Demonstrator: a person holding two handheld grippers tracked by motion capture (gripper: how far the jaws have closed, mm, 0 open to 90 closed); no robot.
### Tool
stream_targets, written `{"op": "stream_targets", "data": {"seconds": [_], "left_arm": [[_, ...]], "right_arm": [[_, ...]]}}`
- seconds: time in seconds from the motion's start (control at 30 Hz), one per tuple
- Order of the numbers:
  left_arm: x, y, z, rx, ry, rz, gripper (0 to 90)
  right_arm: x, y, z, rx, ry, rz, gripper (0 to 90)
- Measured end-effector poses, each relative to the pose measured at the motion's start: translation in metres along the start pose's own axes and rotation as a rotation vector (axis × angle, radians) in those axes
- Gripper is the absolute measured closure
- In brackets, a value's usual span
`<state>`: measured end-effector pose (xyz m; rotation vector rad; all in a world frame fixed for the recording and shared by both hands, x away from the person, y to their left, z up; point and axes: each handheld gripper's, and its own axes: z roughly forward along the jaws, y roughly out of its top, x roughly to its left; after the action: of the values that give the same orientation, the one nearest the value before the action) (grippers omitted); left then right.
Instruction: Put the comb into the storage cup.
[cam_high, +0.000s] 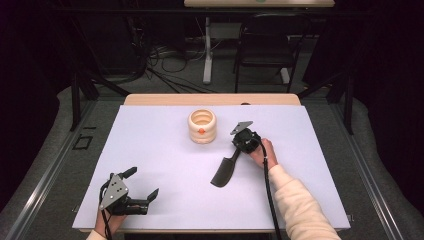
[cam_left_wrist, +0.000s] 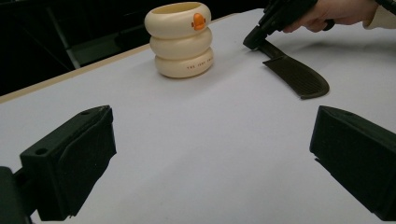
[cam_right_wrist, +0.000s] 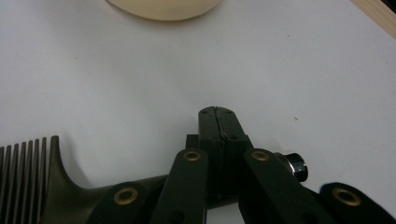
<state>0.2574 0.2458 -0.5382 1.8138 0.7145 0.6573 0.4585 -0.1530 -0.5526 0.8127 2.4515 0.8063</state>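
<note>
Currently the table (cam_high: 150, 150), covered w/ a white sheet, is seen from the high view; largest item on it is the cream ringed cup (cam_high: 202, 126), upright near the far middle, mouth open upward, orange mark on its side. Same cup is noted in the left gripper view (cam_left_wrist: 180, 39) and, at the top edge, in the right gripper view (cam_right_wrist: 163, 9).

Next in size: the dark comb (cam_high: 226, 171), lying flat on the sheet, near the cup but apart from it, on the right-hand side. Teeth end points toward the near edge, handle end toward the cup. Comb also logged in the left gripper view (cam_left_wrist: 295, 77) and the right gripper view (cam_right_wrist: 32, 182), teeth at lower left.

Right gripper (cam_high: 239, 149): jaws clenched tight together at the comb's handle end. In the right gripper view (cam_right_wrist: 215, 122) the jaws meet w/ no gap; handle seems to pass under or beside them, so whether it is actually pinched cannot be told.

Left gripper (cam_high: 143, 184): released, jaws wide apart, nothing between them, resting near the front left edge, well apart from comb and cup.

Step judged in hand: comb to be picked up by its handle, prob. for the cup. To be done well: grip should be confirmed before lifting; if handle is missed, jaws should be reopened and reset square across the handle. Comb should be kept level on lift, then tilted upright above the cup mouth. Cup may tip if knocked; left gripper could be used to steady it.
</note>
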Motion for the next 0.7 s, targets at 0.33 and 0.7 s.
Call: {"op": "stream_targets", "data": {"seconds": [0.33, 0.7], "left_arm": [[0.0008, -0.0001, 0.0, 0.0, 0.004, -0.002, 0.0], [0.0009, 0.0007, -0.0014, -0.02, 0.007, -0.011, 0.0]], "right_arm": [[-0.004, -0.0014, -0.0042, 0.011, -0.002, 0.003, 90.0], [-0.0074, -0.003, -0.0075, 0.027, 0.003, 0.018, 90.0]]}}
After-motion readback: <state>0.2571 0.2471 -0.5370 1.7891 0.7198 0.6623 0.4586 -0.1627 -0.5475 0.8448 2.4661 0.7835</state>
